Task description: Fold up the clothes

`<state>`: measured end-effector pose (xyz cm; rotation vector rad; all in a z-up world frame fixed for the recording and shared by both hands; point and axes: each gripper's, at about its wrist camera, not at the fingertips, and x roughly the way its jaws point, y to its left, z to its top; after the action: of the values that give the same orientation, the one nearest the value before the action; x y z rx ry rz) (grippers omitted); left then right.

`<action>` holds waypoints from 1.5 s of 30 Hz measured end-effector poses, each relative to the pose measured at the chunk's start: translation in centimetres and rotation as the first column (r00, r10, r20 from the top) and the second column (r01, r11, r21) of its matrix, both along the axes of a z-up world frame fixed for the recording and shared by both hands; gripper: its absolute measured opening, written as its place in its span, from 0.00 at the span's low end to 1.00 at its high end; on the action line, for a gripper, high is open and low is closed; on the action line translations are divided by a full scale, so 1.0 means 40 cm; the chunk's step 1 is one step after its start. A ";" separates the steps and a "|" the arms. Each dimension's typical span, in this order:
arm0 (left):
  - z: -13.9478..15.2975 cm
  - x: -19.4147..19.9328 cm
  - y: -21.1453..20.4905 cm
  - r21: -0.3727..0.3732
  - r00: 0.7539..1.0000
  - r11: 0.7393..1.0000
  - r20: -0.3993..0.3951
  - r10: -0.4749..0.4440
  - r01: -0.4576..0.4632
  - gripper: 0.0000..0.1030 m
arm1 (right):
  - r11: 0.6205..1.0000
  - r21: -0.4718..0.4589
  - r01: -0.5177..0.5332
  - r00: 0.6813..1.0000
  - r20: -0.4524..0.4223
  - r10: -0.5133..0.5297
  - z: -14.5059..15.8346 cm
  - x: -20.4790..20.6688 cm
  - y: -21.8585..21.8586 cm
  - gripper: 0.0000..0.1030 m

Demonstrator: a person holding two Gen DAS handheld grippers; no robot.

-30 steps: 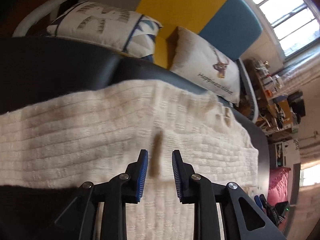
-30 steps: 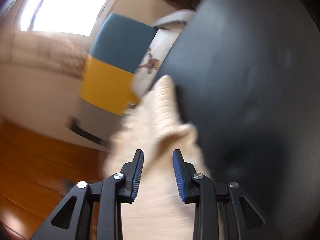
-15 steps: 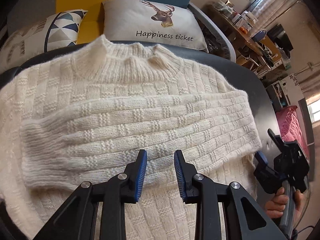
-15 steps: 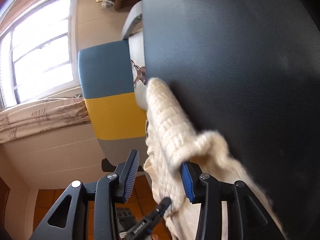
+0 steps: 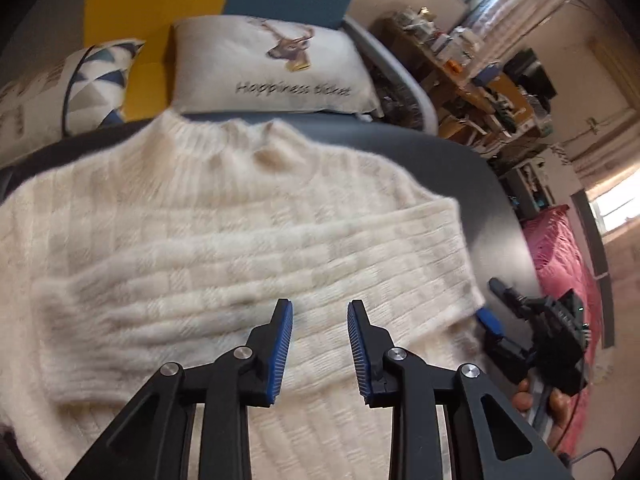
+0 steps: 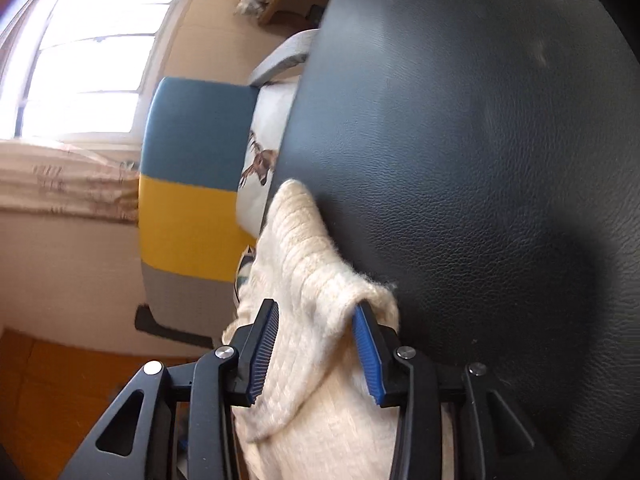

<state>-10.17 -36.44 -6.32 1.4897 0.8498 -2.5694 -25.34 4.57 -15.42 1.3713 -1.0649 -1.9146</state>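
1. We are looking at a cream knitted sweater [image 5: 224, 240] lying flat on a dark round counter [image 5: 460, 168], collar pointing away from us toward the deer pillow [image 5: 272, 68] and the patterned pillow [image 5: 60, 88] behind it.
2. One sleeve [image 5: 240, 276] is lying folded across the chest, its long axis running side to side, crosswise to the way our left gripper [image 5: 319, 344] is pointing.
3. We are holding the left gripper above the lower middle of the sweater, just short of that folded sleeve, angled forward and down; its jaws are standing apart with nothing between them, so it is released.
4. We are holding the right gripper [image 6: 316, 352] at the sweater's right edge [image 6: 320, 304], low against the counter [image 6: 480, 160] and rolled on its side. A raised fold of knit is sitting between its jaws, which are still standing apart, so it is bracketing the cloth rather than pinching it.
5. From the left wrist view, the right gripper [image 5: 496, 308] is sitting just beside the sweater's right edge, with fingers [image 5: 524, 400] of the hand holding it showing below.
6. We are judging the right gripper as the nearer one for the coming move: the cloth is already inside its jaws, so closing on that edge and carrying it leftward over the body looks like the natural fold.
7. The knit is thick and fluffy, so a shallow bite may slip.
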 end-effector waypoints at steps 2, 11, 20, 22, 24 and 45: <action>0.046 -0.069 0.031 -0.025 0.997 0.998 -0.048 -0.062 0.061 0.31 | 0.999 0.031 -0.035 0.999 -0.026 0.036 0.012 0.010 0.007 0.38; 0.024 -0.425 0.196 -0.002 0.929 0.929 0.034 -0.369 0.369 0.38 | 0.946 0.263 -0.188 0.942 -0.226 0.250 0.075 -0.017 -0.025 0.38; -0.066 -0.547 0.266 0.013 0.839 0.848 0.139 -0.526 0.529 0.38 | 0.927 0.235 -0.293 0.930 -0.155 0.333 0.011 -0.079 -0.047 0.38; -0.076 -0.560 0.271 0.009 0.828 0.840 0.161 -0.537 0.543 0.38 | 0.920 0.240 -0.311 0.926 -0.141 0.350 -0.004 -0.082 -0.055 0.38; -0.091 -0.569 0.271 0.008 0.823 0.838 0.185 -0.537 0.546 0.39 | 0.914 0.249 -0.321 0.921 -0.144 0.363 -0.013 -0.079 -0.060 0.38; -0.079 -0.486 0.253 -0.144 0.905 0.902 -0.072 -0.419 0.406 0.28 | 0.835 0.505 -0.217 0.893 -0.244 0.379 0.049 -0.009 -0.066 0.21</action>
<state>-29.63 -26.30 -9.48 1.6658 0.3944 -2.9495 -25.68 1.91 -13.45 1.2870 -0.1991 -2.1309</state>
